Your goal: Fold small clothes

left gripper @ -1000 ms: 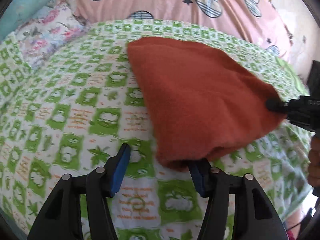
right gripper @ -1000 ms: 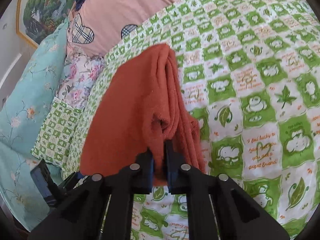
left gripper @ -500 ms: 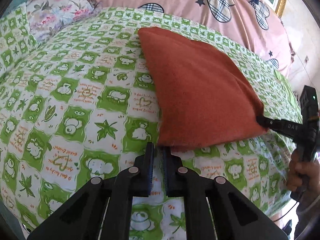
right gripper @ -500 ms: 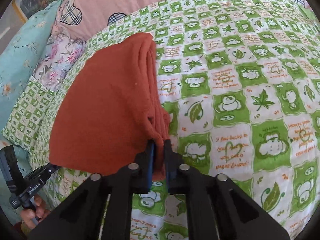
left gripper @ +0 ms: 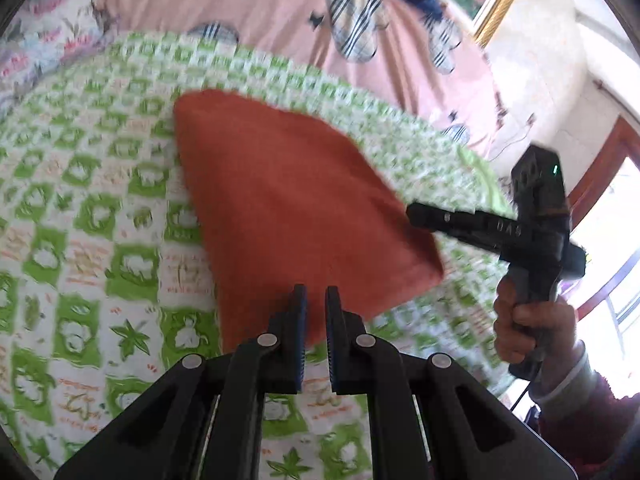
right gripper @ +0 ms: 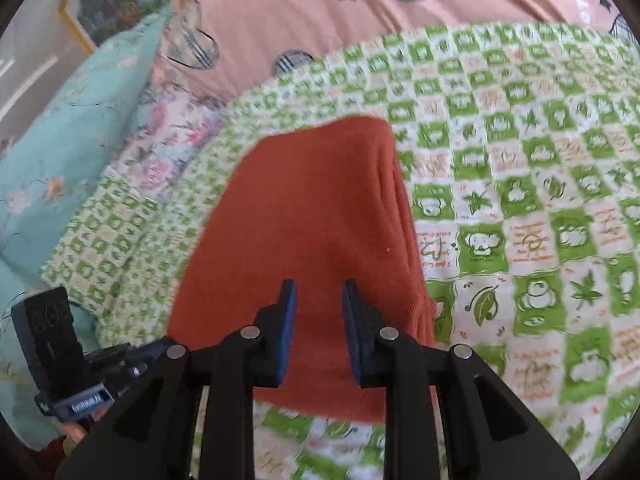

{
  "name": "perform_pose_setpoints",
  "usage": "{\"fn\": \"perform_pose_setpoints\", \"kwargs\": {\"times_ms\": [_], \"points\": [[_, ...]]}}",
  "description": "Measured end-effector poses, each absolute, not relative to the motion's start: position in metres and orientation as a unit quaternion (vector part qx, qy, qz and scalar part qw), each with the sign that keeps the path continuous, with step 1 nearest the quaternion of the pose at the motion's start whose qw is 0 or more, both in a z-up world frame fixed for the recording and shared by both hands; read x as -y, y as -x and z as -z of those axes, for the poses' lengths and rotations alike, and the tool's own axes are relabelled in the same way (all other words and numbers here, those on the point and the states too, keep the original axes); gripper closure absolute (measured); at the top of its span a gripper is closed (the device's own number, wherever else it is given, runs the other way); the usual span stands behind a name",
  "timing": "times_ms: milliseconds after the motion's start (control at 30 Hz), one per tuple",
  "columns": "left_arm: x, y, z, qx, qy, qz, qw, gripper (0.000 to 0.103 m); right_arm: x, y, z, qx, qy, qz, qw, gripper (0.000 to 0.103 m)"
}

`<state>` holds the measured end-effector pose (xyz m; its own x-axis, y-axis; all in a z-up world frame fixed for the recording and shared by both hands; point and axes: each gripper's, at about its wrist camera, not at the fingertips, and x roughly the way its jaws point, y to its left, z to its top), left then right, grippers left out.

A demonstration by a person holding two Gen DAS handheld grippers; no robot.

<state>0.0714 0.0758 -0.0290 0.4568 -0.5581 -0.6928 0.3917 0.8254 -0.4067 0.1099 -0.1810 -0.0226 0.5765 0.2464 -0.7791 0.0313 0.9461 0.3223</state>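
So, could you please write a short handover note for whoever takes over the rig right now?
Left gripper: nearly shut, holding nothing, above the near edge of the orange cloth.
Right gripper: open, empty, over the cloth's near end.
The cloth lies folded flat on the green checked bedspread, layered edges along one side.
Done: cloth folded and let go.
Left: possibly one more fold or a tidy-up; no other clothes to fold show in these views.
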Motion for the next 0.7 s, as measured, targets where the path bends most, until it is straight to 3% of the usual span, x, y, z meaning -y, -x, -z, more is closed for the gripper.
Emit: {"fn": "perform_pose_setpoints", "kwargs": {"times_ms": [167,467,567,700], "points": [[-0.088,-0.083,0.07,-0.486,0.178,0.267,0.813,0.102,0.198,-0.122,0.043,-0.452,-0.178,-0.047,0.873,0.097],[-0.079,-0.074,0.063,-0.48,0.144,0.249,0.829,0.102,0.178,-0.077,0.011,-0.436,-0.139,-0.085,0.885,0.09],[-0.078,-0.075,0.064,-0.48,0.139,0.244,0.831,0.102,0.177,-0.068,0.032,-0.478,-0.084,-0.033,0.874,0.088],[-0.075,-0.074,0.062,-0.481,0.125,0.239,0.834,0.102,0.196,-0.067,0.051,-0.478,-0.128,-0.031,0.868,0.092]]}}
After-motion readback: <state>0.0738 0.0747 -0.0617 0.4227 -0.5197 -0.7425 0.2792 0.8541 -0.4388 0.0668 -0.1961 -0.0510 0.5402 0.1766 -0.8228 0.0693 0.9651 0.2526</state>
